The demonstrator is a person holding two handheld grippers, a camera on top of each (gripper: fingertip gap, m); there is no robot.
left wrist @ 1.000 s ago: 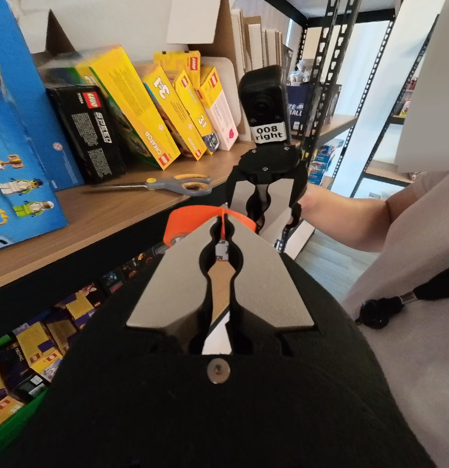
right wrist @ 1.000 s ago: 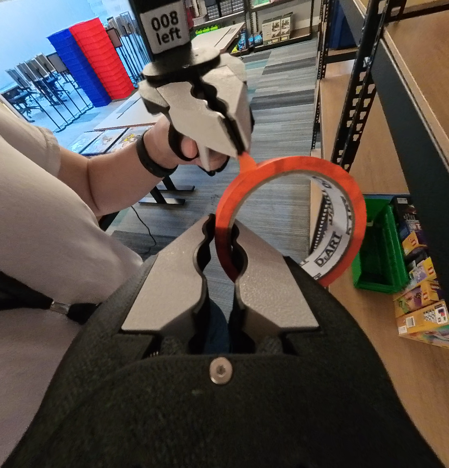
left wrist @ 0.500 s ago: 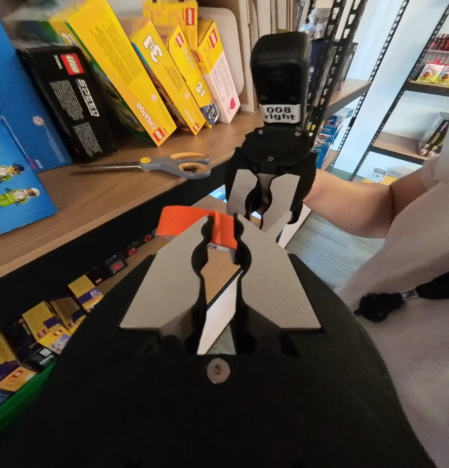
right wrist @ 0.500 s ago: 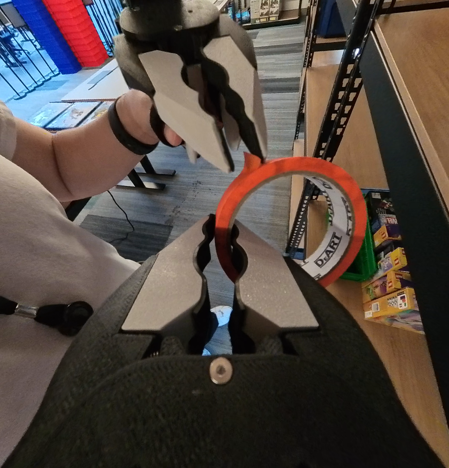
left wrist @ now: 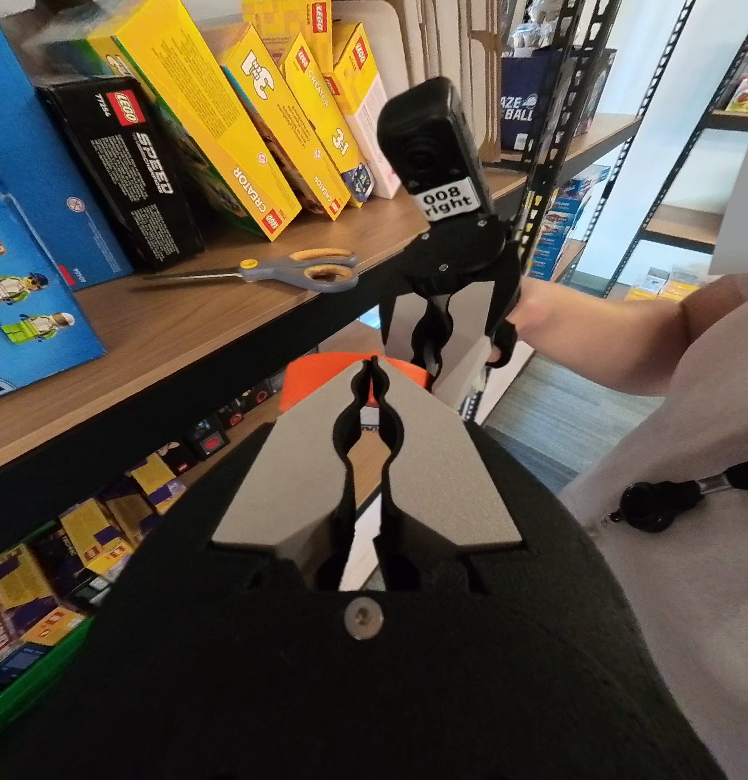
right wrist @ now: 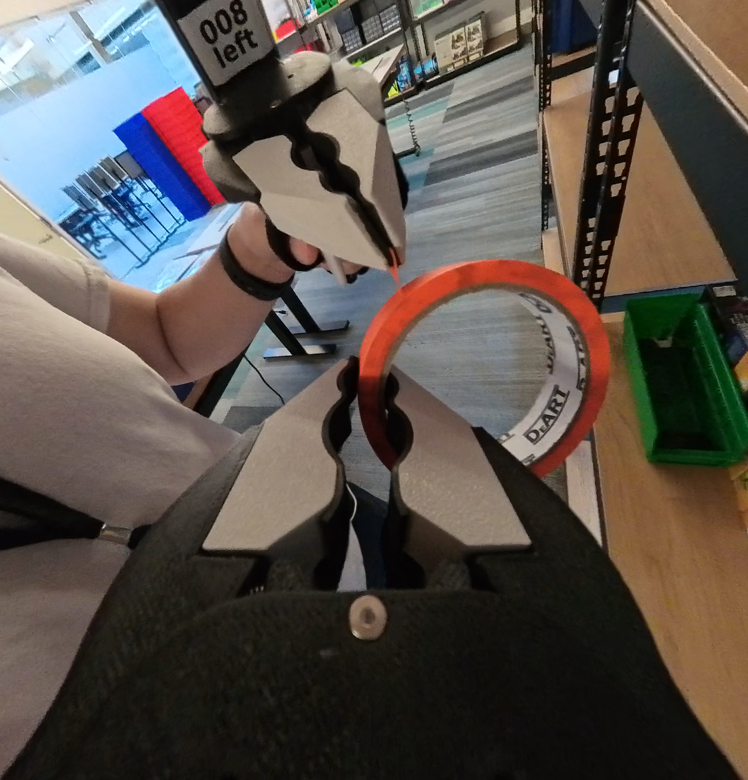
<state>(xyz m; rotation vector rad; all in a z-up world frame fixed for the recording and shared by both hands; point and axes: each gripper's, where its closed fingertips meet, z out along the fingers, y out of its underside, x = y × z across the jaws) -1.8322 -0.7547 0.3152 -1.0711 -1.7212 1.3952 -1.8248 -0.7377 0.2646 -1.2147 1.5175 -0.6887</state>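
My right gripper (right wrist: 372, 380) is shut on the wall of an orange tape roll (right wrist: 591, 337) and holds it upright in the air beside a shelf unit. My left gripper (right wrist: 391, 255) comes in from above, and its jaws are shut on the roll's loose orange end (right wrist: 396, 274), which rises as a short strip from the top of the roll. In the left wrist view my left gripper (left wrist: 374, 363) is closed with a sliver of orange between its tips. The roll (left wrist: 321, 380) sits just behind it, and the right gripper (left wrist: 427, 358) is beyond.
Grey-handled scissors (left wrist: 304, 268) lie on the wooden shelf (left wrist: 152, 337) in front of leaning yellow, black and blue boxes (left wrist: 220, 126). A green bin (right wrist: 693, 380) and more boxes sit on the lower shelf. A black shelf upright (right wrist: 604, 147) stands to the right of the roll.
My left gripper held the tape end, opened about half a second ago beside it, and has shut on it once more. The right gripper has kept hold of the roll.
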